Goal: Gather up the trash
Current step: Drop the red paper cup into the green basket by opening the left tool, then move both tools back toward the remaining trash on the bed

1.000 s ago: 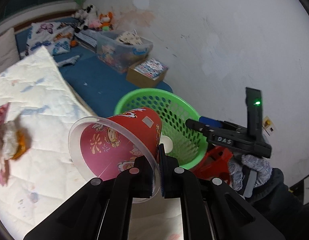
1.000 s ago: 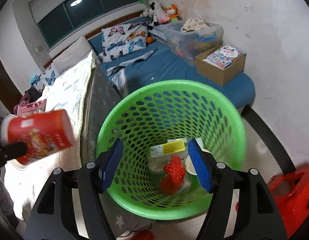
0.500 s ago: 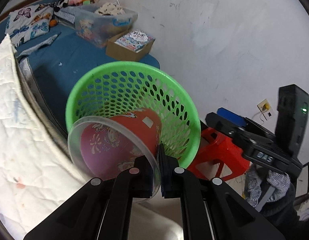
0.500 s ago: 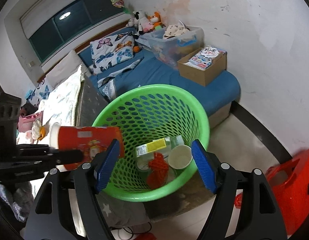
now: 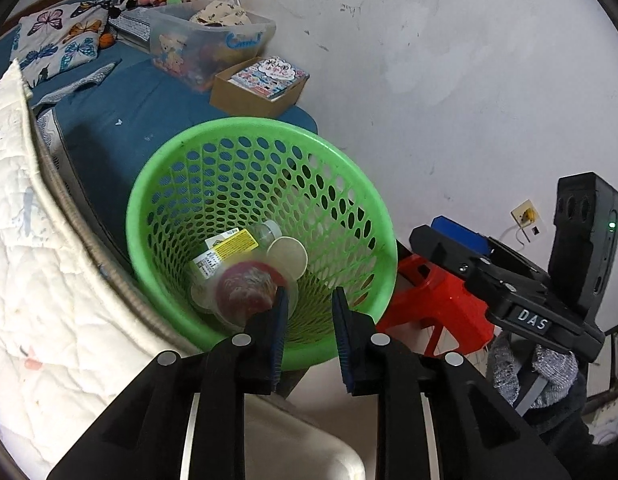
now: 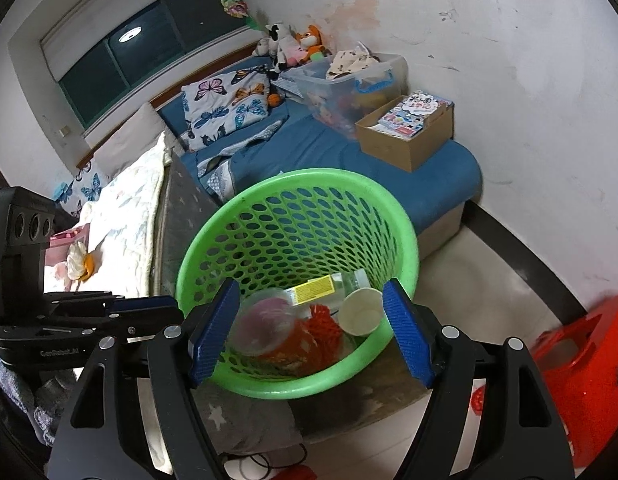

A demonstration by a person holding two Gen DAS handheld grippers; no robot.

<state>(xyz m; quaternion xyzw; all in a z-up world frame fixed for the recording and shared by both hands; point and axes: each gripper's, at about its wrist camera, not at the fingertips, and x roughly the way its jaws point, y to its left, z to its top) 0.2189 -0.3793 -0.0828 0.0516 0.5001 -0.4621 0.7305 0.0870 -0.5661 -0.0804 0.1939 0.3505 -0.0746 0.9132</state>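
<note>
One green basket [image 5: 351, 184]; red cup [image 5: 245, 292] inside; left gripper [image 5: 309, 322] fingers opening, empty; right gripper [image 6: 311, 322] spread.

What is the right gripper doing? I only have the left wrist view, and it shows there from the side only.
Observer: The right gripper is open and empty, poised over the near rim of the green basket.
Operator: Is there any trash outside the basket?
Observer: Probably. A crumpled white and orange scrap lies on the white quilt, outside your frame.
Operator: What is next to the red cup in the basket?
Observer: A red net lies between the red cup and a small paper cup.
</note>
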